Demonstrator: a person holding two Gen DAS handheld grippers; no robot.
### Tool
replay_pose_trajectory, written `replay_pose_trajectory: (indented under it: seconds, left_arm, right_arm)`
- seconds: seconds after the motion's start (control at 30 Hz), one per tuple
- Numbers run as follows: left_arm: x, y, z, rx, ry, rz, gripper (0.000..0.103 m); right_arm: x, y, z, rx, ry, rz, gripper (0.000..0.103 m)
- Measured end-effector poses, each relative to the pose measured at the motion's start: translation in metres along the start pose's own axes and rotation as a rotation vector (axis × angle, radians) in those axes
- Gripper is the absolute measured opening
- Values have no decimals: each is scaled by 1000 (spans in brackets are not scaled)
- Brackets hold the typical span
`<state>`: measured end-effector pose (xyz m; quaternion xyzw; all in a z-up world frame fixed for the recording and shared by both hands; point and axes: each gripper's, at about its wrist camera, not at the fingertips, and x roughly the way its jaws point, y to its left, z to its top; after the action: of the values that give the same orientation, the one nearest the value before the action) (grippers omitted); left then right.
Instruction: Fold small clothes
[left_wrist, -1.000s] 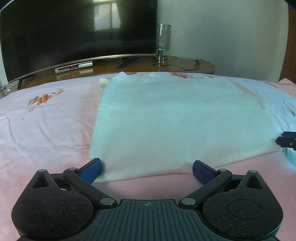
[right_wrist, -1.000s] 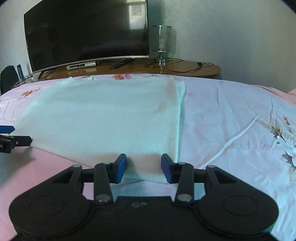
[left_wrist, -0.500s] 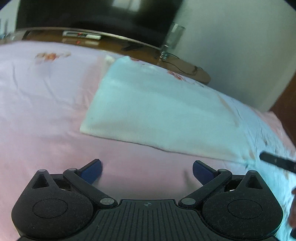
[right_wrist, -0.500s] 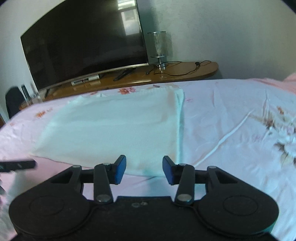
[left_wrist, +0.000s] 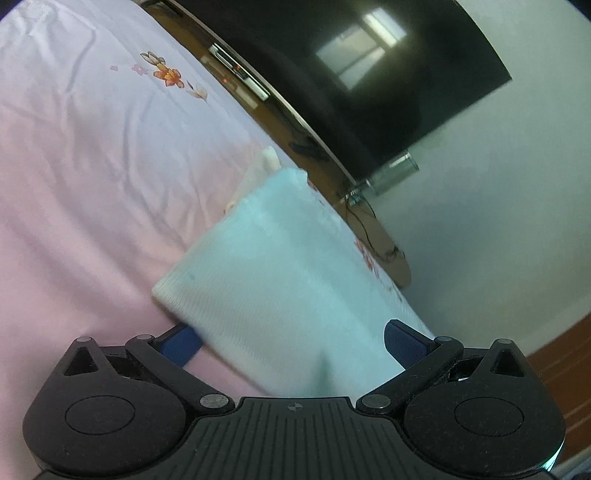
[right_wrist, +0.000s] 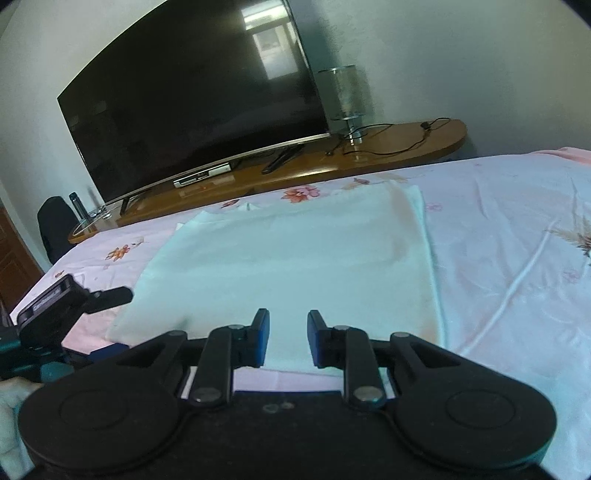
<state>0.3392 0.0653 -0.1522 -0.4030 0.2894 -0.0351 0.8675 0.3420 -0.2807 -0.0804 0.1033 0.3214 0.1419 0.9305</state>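
Garment: a pale blue-white knit cloth (right_wrist: 295, 254), folded into a flat rectangle, lies on the bed; in the left wrist view it (left_wrist: 280, 273) runs away from the camera at a slant.
Bed: pink sheet with flower prints (right_wrist: 509, 236), creased in places, carries the garment; the far edge of the cloth lies near the bed's far side.
Left claw (left_wrist: 291, 341): spread wide, holding nothing; the near edge of the cloth sits between its blue pads (left_wrist: 404, 341), with the left pad at the cloth's near corner. Whether a pad touches the cloth I cannot tell; the view is tilted and a little blurred.
Right claw (right_wrist: 287, 338): parted with a narrow gap, gripping nothing; its blue pads (right_wrist: 262, 338) stand at the near edge of the cloth, over the fabric's hem. Contact cannot be judged.
Left tool seen from the right: its black body (right_wrist: 55, 306) shows at the left of the right wrist view, beside the cloth's near-left corner.
Television: a big dark curved screen (right_wrist: 199, 99) stands on a wooden TV stand (right_wrist: 391, 147) beyond the bed.
On the stand: a glass lamp (right_wrist: 345, 99), a remote control (right_wrist: 280, 158), a silver set-top box (right_wrist: 203, 173) and loose black cable (right_wrist: 399, 138).
Wall: plain white (right_wrist: 480, 55).
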Motion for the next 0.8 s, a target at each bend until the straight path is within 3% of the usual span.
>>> replay_pose_trajectory:
  seconds: [0.23, 0.3, 0.37, 0.53, 0.63, 0.67, 0.7, 0.73, 0.77, 0.8]
  left_arm:
    - [12, 2, 10, -88, -69, 2, 102]
    - [15, 3, 11, -108, -93, 0, 96]
    - [17, 8, 10, -153, -113, 6, 76]
    - [12, 13, 2, -226, -143, -7, 74]
    - [22, 13, 7, -205, -136, 2, 70]
    - [25, 15, 11, -217, -133, 10, 65]
    - [30, 17, 15, -234, -122, 32, 47]
    - [38, 23, 19, -257, -99, 63, 20]
    - [42, 30, 20, -280, -78, 79, 9]
    - [47, 38, 22, -308, -78, 45, 9]
  right_arm:
    - [21, -2, 6, 33, 6, 36, 23]
    - [30, -2, 8, 40, 11, 48, 23]
    - [37, 1, 8, 48, 13, 59, 23]
    - [53, 10, 10, 58, 13, 90, 23]
    - [60, 15, 11, 54, 13, 102, 23]
    - [63, 16, 13, 49, 16, 101, 20]
    - [67, 18, 15, 41, 11, 96, 19]
    - [70, 19, 17, 35, 4, 92, 15]
    - [74, 18, 20, 31, 0, 89, 9]
    - [78, 18, 22, 32, 1, 86, 6]
